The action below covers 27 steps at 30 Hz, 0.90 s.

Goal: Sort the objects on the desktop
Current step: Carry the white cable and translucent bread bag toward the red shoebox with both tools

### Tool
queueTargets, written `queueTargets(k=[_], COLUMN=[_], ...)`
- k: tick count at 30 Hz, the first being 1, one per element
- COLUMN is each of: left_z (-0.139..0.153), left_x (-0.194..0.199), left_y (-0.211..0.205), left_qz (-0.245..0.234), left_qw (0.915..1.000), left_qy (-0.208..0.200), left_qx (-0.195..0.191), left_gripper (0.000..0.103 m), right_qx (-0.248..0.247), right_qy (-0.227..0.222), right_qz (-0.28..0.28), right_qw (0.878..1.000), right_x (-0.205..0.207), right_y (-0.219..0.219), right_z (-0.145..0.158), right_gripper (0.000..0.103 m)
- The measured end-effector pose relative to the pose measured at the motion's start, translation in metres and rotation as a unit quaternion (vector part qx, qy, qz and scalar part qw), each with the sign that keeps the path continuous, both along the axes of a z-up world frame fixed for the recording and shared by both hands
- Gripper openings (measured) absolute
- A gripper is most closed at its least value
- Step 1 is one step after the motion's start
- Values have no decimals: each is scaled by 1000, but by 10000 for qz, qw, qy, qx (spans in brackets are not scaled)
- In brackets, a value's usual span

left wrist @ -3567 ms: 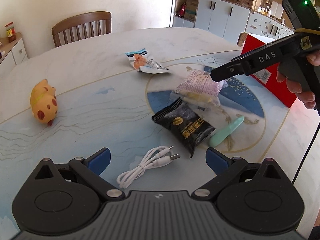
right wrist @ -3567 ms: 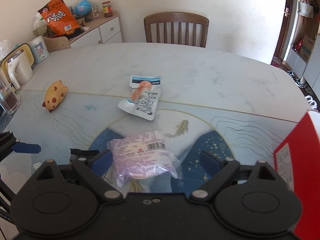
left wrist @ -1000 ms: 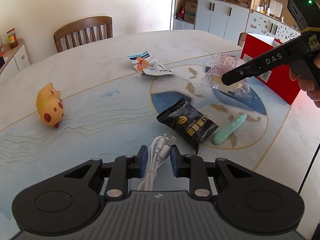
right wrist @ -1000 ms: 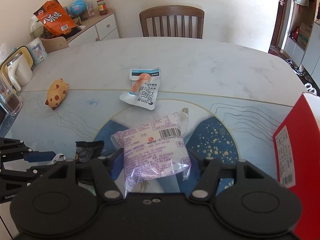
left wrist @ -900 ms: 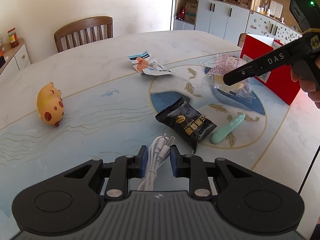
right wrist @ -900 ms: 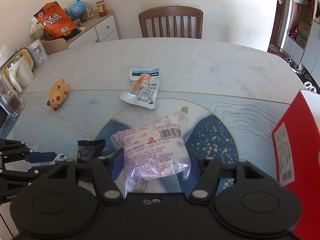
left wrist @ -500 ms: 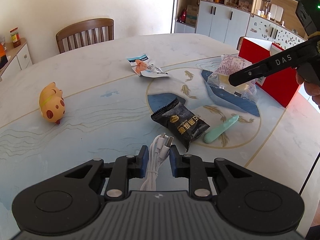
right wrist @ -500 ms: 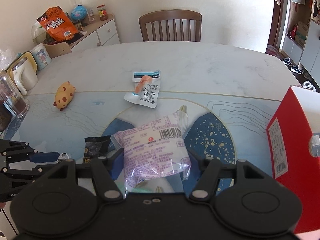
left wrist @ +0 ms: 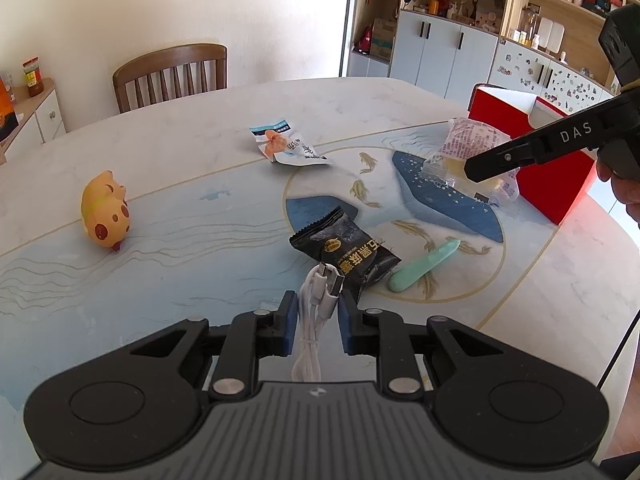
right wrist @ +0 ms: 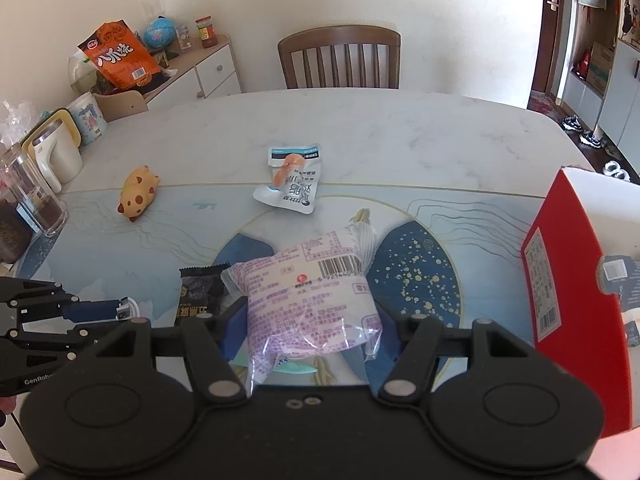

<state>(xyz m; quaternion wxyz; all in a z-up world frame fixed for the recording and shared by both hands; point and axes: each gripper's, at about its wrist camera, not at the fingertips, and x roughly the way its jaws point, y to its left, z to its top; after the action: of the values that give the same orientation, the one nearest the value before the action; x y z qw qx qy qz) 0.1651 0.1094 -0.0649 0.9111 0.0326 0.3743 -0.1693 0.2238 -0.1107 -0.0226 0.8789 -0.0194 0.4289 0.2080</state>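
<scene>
Marble table (left wrist: 168, 136) with a blue fish pattern holds a pig toy (left wrist: 105, 210), black packet (left wrist: 344, 254), green stick (left wrist: 424, 266) and fish snack (left wrist: 286, 146). Left gripper (left wrist: 318, 314) pinches the white cable (left wrist: 320, 300). Right gripper (right wrist: 310, 320) clamps the purple bag (right wrist: 310, 300), lifted above the table beside the red box (right wrist: 568, 288).

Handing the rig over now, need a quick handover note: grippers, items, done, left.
Left gripper: shut on the white cable, lifted off the table.
Right gripper: shut on the purple bread pack, held near the red box.
On the table: black snack pack, green stick, fish snack pouch, yellow pig toy.
Done: both items picked up.
Left: place both, then sort the four remaining items.
</scene>
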Motion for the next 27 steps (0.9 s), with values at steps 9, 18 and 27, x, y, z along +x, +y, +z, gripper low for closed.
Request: queueTargets(k=[9, 18, 27], left_z=[8, 22, 40], left_x=[-5, -13, -15], left_y=[-3, -9, -28], left_qz=[-15, -54, -232], left_qw=[10000, 9997, 9988], left_qy=[-60, -162, -327], left_qx=[-67, -196, -287], left_gripper=[20, 20, 20], right_qx=[63, 78, 79], right_qy=[-29, -70, -103], right_qz=[-75, -149, -314], right_qw=[9999, 9998, 9994], right_x=[-8, -18, -31], right_y=[-10, -21, -40], right_z=[7, 15, 22], right_gripper=[64, 64, 64])
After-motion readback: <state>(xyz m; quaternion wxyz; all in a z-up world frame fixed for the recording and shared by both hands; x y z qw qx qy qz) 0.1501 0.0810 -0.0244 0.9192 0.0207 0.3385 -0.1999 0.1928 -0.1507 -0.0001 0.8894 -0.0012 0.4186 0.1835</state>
